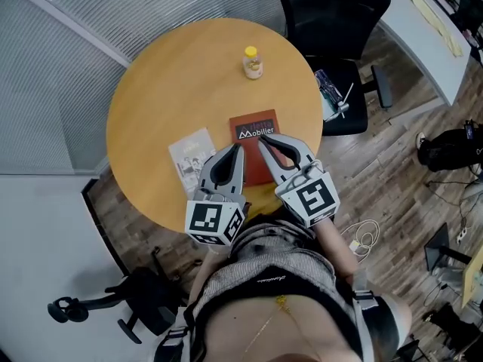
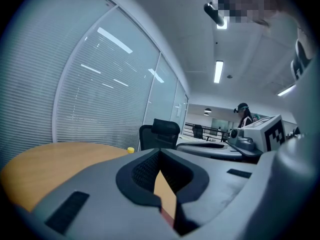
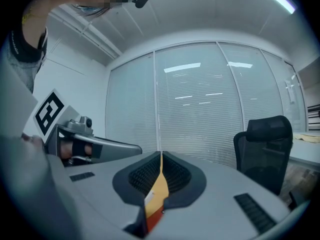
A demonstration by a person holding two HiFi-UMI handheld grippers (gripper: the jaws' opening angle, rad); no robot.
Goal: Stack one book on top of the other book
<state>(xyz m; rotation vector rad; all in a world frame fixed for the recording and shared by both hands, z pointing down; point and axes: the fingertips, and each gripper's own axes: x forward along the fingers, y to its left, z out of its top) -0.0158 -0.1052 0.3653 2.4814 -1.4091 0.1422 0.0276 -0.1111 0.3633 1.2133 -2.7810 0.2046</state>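
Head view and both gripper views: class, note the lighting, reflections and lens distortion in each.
Head view: even, soft light on the round table, room edges bowed by the wide lens. Left gripper view: strong fisheye, dark corners, a bright ceiling light, streaks mirrored in the glass wall. Right gripper view: same curved frame, light strips reflected in the glass partition.

Two books are counted on one round table: a red book and a pale book. One bottle is recorded. Two grippers are noted: left gripper, right gripper. Two chairs are logged: far chair, near chair
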